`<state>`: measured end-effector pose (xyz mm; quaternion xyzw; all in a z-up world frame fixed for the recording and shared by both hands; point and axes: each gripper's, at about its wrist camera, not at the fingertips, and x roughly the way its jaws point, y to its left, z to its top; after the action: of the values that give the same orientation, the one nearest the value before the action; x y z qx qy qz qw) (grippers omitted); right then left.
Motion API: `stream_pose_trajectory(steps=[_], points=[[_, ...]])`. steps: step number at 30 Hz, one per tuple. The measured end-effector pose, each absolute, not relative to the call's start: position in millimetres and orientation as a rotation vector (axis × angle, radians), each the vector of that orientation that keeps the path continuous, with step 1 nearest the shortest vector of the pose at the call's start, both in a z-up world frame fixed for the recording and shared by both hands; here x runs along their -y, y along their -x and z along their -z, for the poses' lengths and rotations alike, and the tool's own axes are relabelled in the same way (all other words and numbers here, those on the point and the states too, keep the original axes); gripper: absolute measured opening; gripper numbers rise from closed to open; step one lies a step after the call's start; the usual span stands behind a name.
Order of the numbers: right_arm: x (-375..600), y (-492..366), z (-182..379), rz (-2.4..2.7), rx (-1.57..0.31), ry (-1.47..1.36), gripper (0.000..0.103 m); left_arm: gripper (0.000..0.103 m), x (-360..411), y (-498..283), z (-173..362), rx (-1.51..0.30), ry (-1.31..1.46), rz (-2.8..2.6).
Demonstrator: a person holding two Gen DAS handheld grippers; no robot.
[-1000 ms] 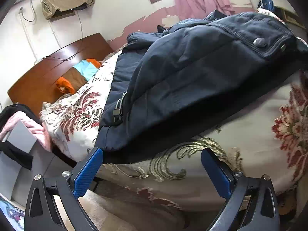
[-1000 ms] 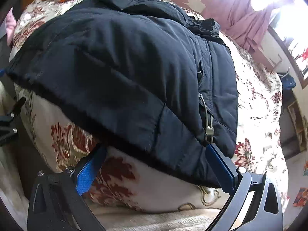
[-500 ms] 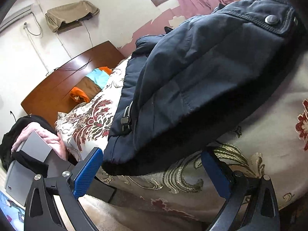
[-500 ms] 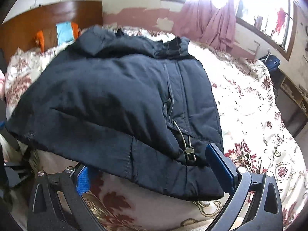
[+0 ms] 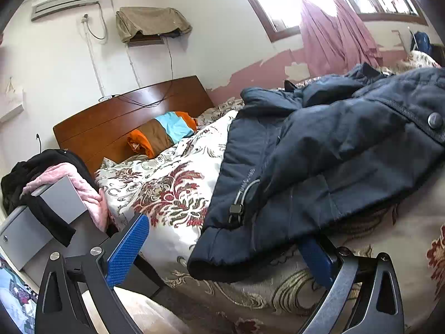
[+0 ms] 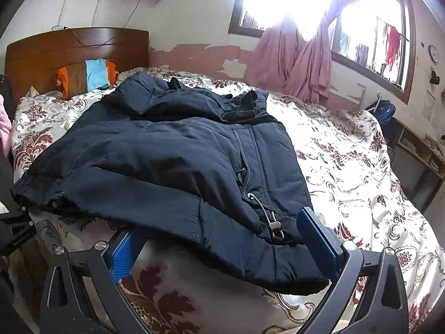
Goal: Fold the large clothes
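The jacket [image 6: 167, 167] lay on the bed [image 6: 347, 153], hem nearest both grippers. The left gripper [image 5: 222, 246] and right gripper [image 6: 217, 239] stood spread wide, each straddling a hem corner without pinching. Judged step: pre-grasp; next, both should close on the hem corners.

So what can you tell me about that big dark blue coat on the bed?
The navy padded jacket lies spread flat across the flowery bedspread, its hem at the near edge. It looks puffy and quilted, with a silver snap button, a front placket and toggled drawcords at the hem. The collar end is bunched toward the headboard. The open left gripper and right gripper straddle the hem corners.
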<state>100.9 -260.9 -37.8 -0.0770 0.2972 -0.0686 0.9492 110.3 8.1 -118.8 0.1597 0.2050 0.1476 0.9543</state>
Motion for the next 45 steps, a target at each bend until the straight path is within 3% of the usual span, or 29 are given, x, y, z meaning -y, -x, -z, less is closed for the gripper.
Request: stream_pose_trajectory(steps=[3,5,7,10,11,13,16,19,23,27,35,37,45], points=[[260,-98,35,0.144,-0.575,0.157,0.099,0.102,-13,-114,111,-0.378,-0.298,-0.291],[258,-96,34,0.136,-0.562,0.157,0.091,0.102,-16,-116,106,-0.353,-0.284,-0.283],[254,-97,35,0.098,-0.57,0.16,0.064,0.095,-18,-115,102,-0.332,-0.264,-0.263],[248,-100,39,0.038,-0.595,0.173,0.041,0.079,-19,-112,101,-0.327,-0.227,-0.214],[245,-100,41,0.031,-0.598,0.188,0.04,0.075,-18,-112,102,-0.328,-0.224,-0.201],[241,-99,41,0.029,-0.593,0.203,0.038,0.056,-14,-112,104,-0.333,-0.233,-0.173],[241,-100,42,0.048,-0.601,0.197,0.038,0.039,-8,-113,107,-0.343,-0.259,-0.149],[244,-108,47,0.102,-0.647,0.2,0.038,0.031,-2,-115,111,-0.355,-0.283,-0.139],[250,-114,49,0.125,-0.675,0.164,0.037,0.028,-2,-117,111,-0.367,-0.274,-0.138],[249,-112,49,0.118,-0.667,0.167,0.025,0.028,-1,-119,115,-0.396,-0.285,-0.155],[267,-114,55,0.084,-0.666,-0.004,0.019,0.028,0,-128,123,-0.458,-0.297,-0.167],[266,-112,56,0.078,-0.651,-0.014,0.015,0.014,-2,-127,120,-0.449,-0.267,-0.139],[268,-92,44,0.046,-0.517,-0.059,0.007,0.008,-9,-117,91,-0.379,-0.158,-0.119]])
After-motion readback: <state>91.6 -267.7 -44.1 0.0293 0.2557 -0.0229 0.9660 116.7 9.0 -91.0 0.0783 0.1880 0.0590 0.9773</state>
